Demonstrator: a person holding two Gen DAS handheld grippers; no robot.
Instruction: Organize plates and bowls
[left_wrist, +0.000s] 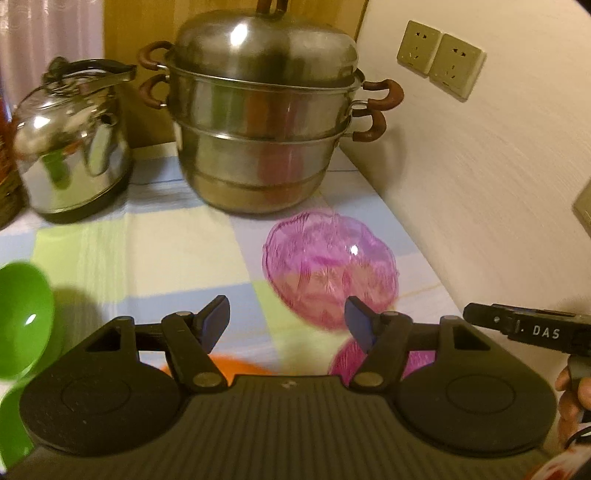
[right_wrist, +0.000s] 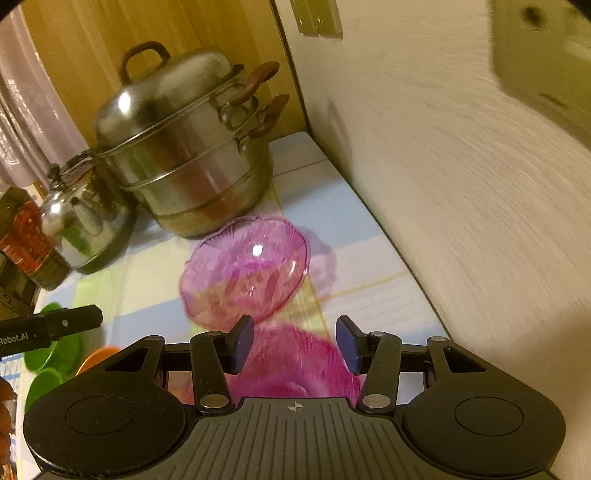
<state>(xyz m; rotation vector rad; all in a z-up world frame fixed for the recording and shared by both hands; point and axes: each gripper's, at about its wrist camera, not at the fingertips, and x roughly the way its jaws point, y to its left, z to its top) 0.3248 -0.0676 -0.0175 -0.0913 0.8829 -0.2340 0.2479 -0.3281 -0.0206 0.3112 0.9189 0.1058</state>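
Nearest the lens in the left wrist view: left gripper (left_wrist: 287, 322), blue-padded fingers (left_wrist: 216, 320) spread wide, nothing between them, hovering over a checked tablecloth (left_wrist: 177, 229) of pale blue, green and cream squares. Just beyond the fingertips, a pink glass bowl (left_wrist: 330, 266) with scalloped rim, upright on the cloth, near the wall side. Below the right finger, a second pink bowl (left_wrist: 345, 360), mostly hidden by the gripper body. At the left edge, green bowls (left_wrist: 23, 312), one above another in frame; whether stacked, cannot tell. Between the fingers' bases, a sliver of an orange dish (left_wrist: 229, 363). At the back, a tiered stainless steamer pot (left_wrist: 264, 110) with domed lid and brown handles, beside a steel kettle (left_wrist: 72, 142) on its left. To the right, a pale textured wall (left_wrist: 480, 184) carrying twin sockets (left_wrist: 441, 59); behind the pot, a wooden panel (left_wrist: 122, 29).

From the right wrist view: right gripper (right_wrist: 295, 343) likewise parted wide and holding nothing, angled down and tilted, directly above the nearer pink bowl (right_wrist: 295, 369), whose rim lies between and under the fingers; contact not discernible through the blur. Farther pink bowl (right_wrist: 245, 269) just ahead, close to the nearer one. Left gripper's tip (right_wrist: 55, 325) entering from the left edge, over the green bowls (right_wrist: 51, 354).
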